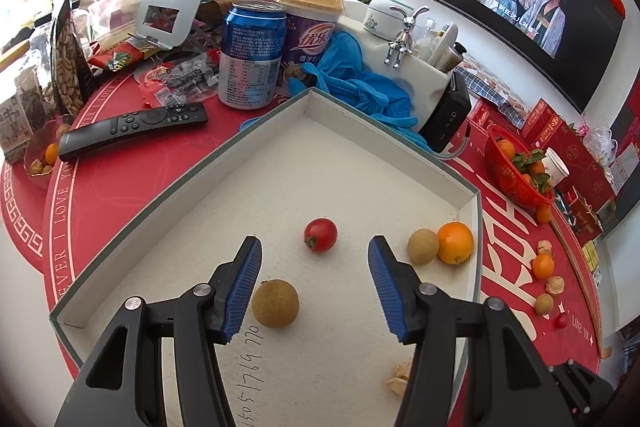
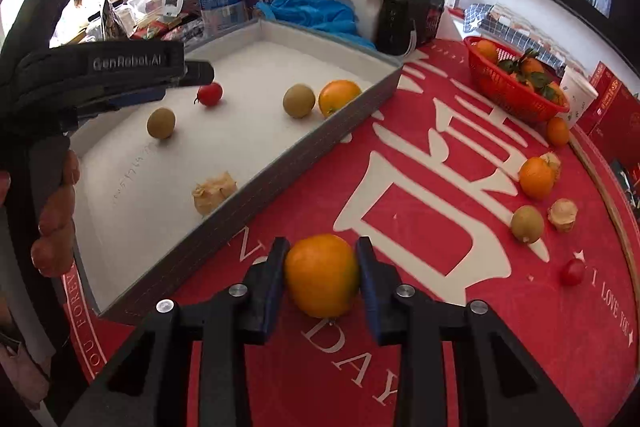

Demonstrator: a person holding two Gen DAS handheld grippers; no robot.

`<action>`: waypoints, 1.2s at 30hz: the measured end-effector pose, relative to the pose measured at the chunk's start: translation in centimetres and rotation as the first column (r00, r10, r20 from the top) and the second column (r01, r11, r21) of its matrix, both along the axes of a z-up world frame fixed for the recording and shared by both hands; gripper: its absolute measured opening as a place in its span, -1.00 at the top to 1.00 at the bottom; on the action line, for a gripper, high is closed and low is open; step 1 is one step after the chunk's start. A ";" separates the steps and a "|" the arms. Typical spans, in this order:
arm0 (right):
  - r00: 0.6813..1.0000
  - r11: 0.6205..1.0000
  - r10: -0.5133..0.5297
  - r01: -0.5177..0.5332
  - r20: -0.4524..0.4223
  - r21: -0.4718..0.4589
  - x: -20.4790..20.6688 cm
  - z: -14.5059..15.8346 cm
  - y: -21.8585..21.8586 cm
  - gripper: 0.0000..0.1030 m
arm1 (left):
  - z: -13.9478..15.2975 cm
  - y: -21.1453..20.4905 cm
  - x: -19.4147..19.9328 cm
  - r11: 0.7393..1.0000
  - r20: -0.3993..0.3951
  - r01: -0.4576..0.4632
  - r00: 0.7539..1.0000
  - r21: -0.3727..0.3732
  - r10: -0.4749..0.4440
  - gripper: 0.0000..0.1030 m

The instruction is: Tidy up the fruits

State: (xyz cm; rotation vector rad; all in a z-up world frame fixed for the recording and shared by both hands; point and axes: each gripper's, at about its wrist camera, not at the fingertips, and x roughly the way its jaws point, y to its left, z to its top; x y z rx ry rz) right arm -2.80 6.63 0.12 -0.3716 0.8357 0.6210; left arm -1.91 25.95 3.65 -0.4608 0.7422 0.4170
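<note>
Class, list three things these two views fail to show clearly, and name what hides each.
1. Right wrist view: the underside of the held orange, hidden by the right gripper.
2. Left wrist view: the handwriting on the box floor, partly behind the left gripper fingers.
3. Both views: the fruit count in the red basket, behind its rim and leaves.

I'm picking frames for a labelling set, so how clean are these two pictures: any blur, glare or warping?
Left wrist view: sharp on the cherry tomato and the tray, whose straight walls bow from fisheye warping; the corners are dark. Right wrist view: the held orange is crisp; the windows at top left are blown out.
</note>
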 end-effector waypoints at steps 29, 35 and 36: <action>0.865 0.864 -0.500 0.501 -0.042 0.040 7.7 -0.3 -18.0 -0.76 | 0.6 -16.5 2.9 0.848 -0.078 0.514 0.858 0.129 -0.508 -0.35; 0.899 0.898 -0.438 0.438 -0.013 0.039 10.0 -0.6 -16.6 -0.06 | 0.1 -20.0 5.6 0.814 -0.154 0.565 0.823 0.135 -0.546 -0.35; 0.904 0.904 -0.427 0.426 -0.003 0.040 10.1 -0.5 -16.4 0.27 | -0.1 -20.5 6.2 0.809 -0.167 0.572 0.818 0.136 -0.550 -0.35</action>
